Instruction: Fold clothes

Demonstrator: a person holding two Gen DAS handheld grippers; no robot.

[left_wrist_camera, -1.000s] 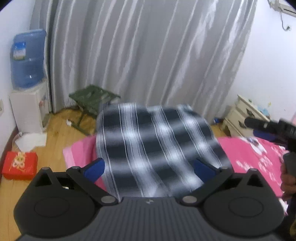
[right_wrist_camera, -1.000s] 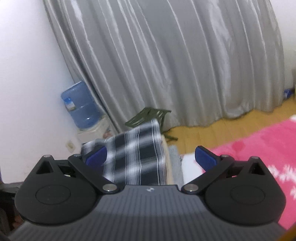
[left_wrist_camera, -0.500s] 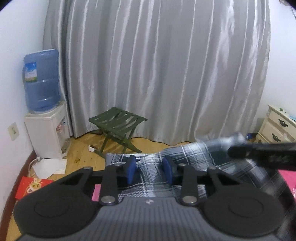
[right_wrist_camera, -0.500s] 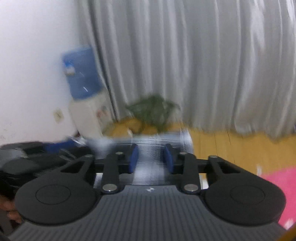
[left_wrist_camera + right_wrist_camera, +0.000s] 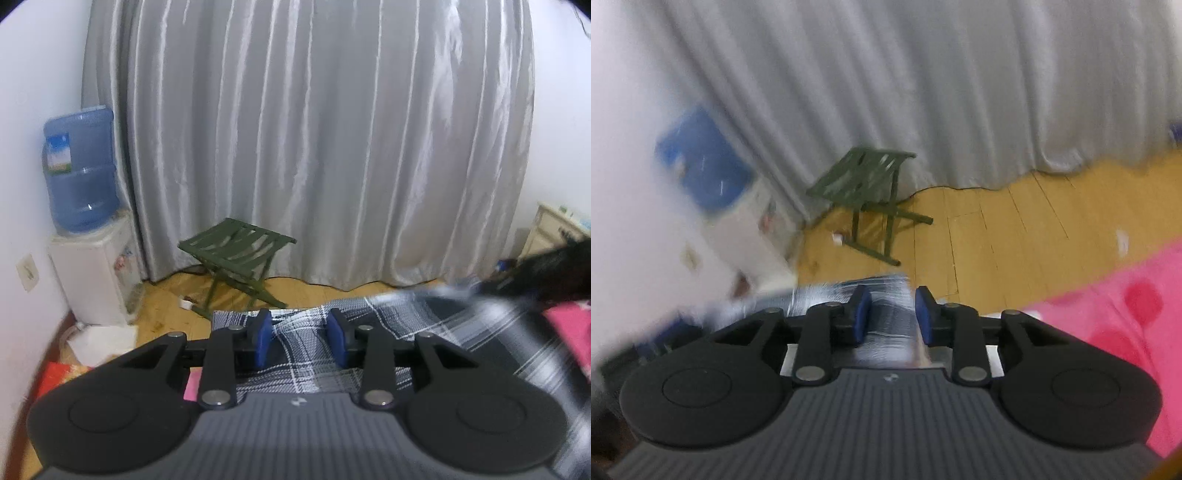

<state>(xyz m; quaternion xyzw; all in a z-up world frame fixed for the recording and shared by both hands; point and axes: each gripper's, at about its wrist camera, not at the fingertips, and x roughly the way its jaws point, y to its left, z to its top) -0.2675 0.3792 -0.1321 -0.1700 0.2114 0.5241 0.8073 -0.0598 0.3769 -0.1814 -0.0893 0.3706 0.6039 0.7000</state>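
Observation:
A black, grey and white plaid garment [image 5: 406, 325] lies spread on pink bedding [image 5: 569, 332]. My left gripper [image 5: 299, 338] is at its near left edge, and its blue pads pinch a raised fold of the plaid. In the right wrist view the garment [image 5: 882, 291] is smeared by motion. My right gripper [image 5: 892, 317] is shut on its edge, above the wooden floor and beside the pink bedding [image 5: 1108, 325]. From the left wrist view the right gripper [image 5: 550, 269] shows only as a dark blur at the garment's far right.
A green folding stool [image 5: 236, 247] stands before the grey curtain. A water dispenser with a blue bottle [image 5: 79, 170] is at the left wall. White paper [image 5: 103, 339] and a red box [image 5: 51, 376] lie on the floor. A pale bedside cabinet [image 5: 550, 225] is far right.
Both grippers stood wide open a second ago, with the garment spread out in front. They have dropped and narrowed onto its edge. The right one is still sweeping sideways with the cloth.

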